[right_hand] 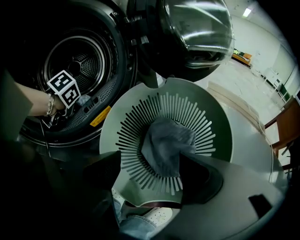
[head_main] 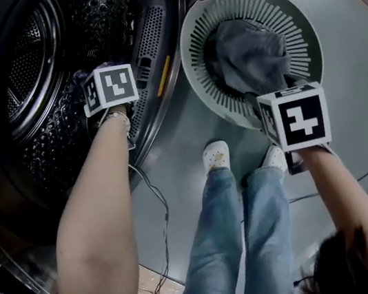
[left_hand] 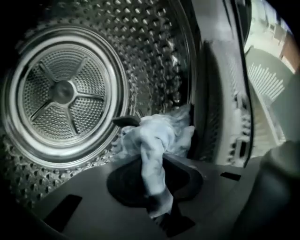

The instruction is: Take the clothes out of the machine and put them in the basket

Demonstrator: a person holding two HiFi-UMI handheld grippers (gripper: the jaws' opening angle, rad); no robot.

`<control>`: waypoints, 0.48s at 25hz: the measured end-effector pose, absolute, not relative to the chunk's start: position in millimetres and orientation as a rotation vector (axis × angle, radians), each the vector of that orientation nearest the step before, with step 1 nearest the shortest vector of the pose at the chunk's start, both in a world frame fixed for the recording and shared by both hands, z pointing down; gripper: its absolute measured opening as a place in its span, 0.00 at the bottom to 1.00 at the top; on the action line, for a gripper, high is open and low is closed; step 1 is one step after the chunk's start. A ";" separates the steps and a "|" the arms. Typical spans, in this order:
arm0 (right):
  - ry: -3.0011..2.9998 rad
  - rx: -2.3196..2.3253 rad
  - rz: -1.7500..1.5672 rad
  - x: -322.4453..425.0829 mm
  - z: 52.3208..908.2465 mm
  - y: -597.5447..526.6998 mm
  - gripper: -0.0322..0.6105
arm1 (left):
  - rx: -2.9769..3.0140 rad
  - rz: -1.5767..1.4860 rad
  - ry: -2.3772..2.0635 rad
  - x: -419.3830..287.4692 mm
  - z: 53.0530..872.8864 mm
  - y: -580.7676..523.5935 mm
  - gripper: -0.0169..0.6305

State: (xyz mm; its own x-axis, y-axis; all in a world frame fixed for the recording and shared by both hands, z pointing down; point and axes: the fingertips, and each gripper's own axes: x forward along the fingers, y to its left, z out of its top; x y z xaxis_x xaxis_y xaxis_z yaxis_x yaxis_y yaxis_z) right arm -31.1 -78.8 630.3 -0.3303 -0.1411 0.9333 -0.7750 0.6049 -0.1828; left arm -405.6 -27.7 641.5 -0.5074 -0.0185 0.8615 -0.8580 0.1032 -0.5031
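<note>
With left claw (left_hand: 157, 204) clamped on the pale blue garment (left_hand: 157, 136) at lower centre, draw it clear of the drum (left_hand: 63, 91) toward the basket (head_main: 260, 8) under the wide, empty right claw (right_hand: 150, 157).

Right gripper (right_hand: 150, 174) jaws apart, nothing gripped, hanging over pale round slotted basket (right_hand: 206, 103). Grey garment (right_hand: 166, 145) lies crumpled in basket middle. Machine (right_hand: 28, 126) upper left, drum (right_hand: 82, 70) open, glass door (right_hand: 192, 33) swung out above basket. Left gripper (right_hand: 65, 89) marker cube at drum mouth, hand (right_hand: 51, 107) behind it, pale cloth (right_hand: 85, 99) just beside. Yellow label (right_hand: 101, 116) on machine's front rim. White shoe (right_hand: 157, 218) and jeans (right_hand: 136, 229) at bottom edge.
</note>
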 end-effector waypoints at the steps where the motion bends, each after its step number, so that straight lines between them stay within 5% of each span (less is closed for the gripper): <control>1: -1.823 0.750 0.777 -30.1 624.6 -79.6 0.65 | 0.884 1.470 -1.687 -401.1 634.7 -29.3 0.14; 12: -1.805 0.847 0.816 -3.7 580.6 -79.1 0.65 | 1.114 1.334 -1.779 -336.0 562.6 -47.8 0.14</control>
